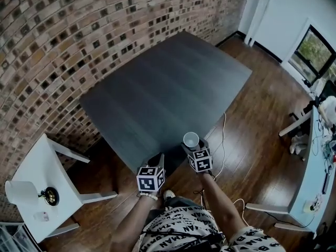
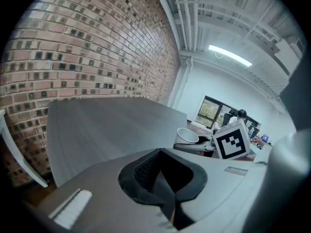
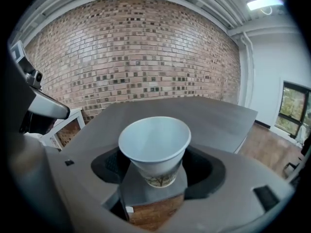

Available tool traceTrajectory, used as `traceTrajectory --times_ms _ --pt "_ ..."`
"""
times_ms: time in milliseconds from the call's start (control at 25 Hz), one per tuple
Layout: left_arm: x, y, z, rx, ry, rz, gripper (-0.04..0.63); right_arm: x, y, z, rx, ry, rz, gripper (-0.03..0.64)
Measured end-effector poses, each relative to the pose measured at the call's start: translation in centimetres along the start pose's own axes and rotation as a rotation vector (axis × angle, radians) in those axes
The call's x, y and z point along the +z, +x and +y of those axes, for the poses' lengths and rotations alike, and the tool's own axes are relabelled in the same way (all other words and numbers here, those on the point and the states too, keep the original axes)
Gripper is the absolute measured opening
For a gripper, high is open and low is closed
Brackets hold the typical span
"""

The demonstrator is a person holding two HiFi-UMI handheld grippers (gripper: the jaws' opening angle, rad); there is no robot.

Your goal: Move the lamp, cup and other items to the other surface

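Note:
My right gripper [image 1: 192, 147] is shut on a white paper cup [image 1: 190, 139], which stands upright between the jaws [image 3: 155, 144]. It hangs at the near edge of the big dark grey table [image 1: 157, 88], with wooden floor showing below the jaws. My left gripper [image 1: 159, 160] is just left of it at the same edge, its jaws together on nothing [image 2: 167, 191]. The cup [image 2: 187, 135] also shows in the left gripper view, to the right. A lamp with a white shade [image 1: 22, 191] stands on the small white side table [image 1: 37, 164] at far left.
A brick wall [image 1: 63, 30] runs behind both tables. A small white item [image 1: 44, 216] lies by the lamp. A cable [image 1: 223, 140] trails over the wooden floor to the right. A long white desk [image 1: 321, 167] with clutter lines the right side.

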State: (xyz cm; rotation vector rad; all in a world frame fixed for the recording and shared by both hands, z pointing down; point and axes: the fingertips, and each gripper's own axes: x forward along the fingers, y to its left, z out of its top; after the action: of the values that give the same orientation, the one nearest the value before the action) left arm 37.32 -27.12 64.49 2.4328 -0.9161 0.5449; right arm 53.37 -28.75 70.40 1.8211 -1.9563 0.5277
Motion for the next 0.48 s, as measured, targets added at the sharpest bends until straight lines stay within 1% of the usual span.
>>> traceTrajectory --times_ms 200,480 --pt "-0.3 1.3 0.3 0.003 -0.004 0.017 0.000 -1.2 1.3 -1.4 -0.011 0.018 0.003 0.342" --pt "-0.7 2.1 0.7 0.011 -0.016 0.036 0.000 -1.5 2.1 -1.6 -0.002 0.040 -0.012 0.348"
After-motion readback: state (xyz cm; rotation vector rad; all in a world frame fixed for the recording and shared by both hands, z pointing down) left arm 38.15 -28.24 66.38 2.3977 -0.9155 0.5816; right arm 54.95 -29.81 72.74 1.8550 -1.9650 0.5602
